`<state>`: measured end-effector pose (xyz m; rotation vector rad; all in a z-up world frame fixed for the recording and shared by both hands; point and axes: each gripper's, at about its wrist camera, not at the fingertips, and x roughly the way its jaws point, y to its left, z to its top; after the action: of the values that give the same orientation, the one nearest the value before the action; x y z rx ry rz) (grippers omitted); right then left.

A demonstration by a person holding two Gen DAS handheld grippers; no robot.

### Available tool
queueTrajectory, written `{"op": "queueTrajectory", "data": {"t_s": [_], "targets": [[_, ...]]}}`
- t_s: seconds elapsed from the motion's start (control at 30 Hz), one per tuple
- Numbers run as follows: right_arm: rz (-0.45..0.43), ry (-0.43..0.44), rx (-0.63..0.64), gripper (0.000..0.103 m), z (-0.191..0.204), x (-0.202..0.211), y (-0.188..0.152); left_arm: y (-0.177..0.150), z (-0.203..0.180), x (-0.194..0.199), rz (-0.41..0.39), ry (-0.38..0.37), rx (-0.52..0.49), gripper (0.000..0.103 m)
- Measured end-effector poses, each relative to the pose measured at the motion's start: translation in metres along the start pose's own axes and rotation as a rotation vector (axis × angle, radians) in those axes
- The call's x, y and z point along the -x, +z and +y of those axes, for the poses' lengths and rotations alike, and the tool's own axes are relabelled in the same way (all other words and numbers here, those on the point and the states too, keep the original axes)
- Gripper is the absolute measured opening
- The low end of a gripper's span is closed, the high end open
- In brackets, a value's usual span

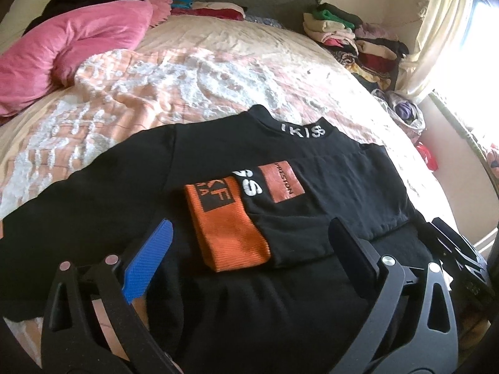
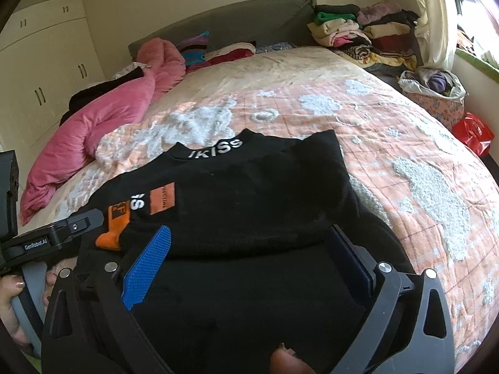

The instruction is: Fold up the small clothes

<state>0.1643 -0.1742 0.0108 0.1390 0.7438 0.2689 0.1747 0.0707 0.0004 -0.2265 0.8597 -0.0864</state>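
Left wrist view: the left gripper stands fully spread, holding nothing, above the black sweater. The sweater lies flat on the bed, one sleeve folded across its chest, the orange cuff between the fingers. Right wrist view: the right gripper is likewise wide open and empty over the sweater's folded edge.

Beyond the black top I see open bed; pink duvet blocks left, clothes piles far right.
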Motion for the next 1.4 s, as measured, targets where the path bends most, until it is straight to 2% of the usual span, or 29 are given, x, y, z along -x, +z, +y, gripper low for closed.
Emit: {"op": "queueTrajectory", "data": {"t_s": [1.1,1.4], "targets": [[-0.048,0.121,0.148,0.099,0.084,0.028,0.013,-0.02,0.07,0.085,-0.167,0.068,0.177,0.094],[-0.056,0.168,0.196,0.099,0.112,0.029,0.019,-0.028,0.099,0.109,-0.211,0.132,0.235,0.094]]}}
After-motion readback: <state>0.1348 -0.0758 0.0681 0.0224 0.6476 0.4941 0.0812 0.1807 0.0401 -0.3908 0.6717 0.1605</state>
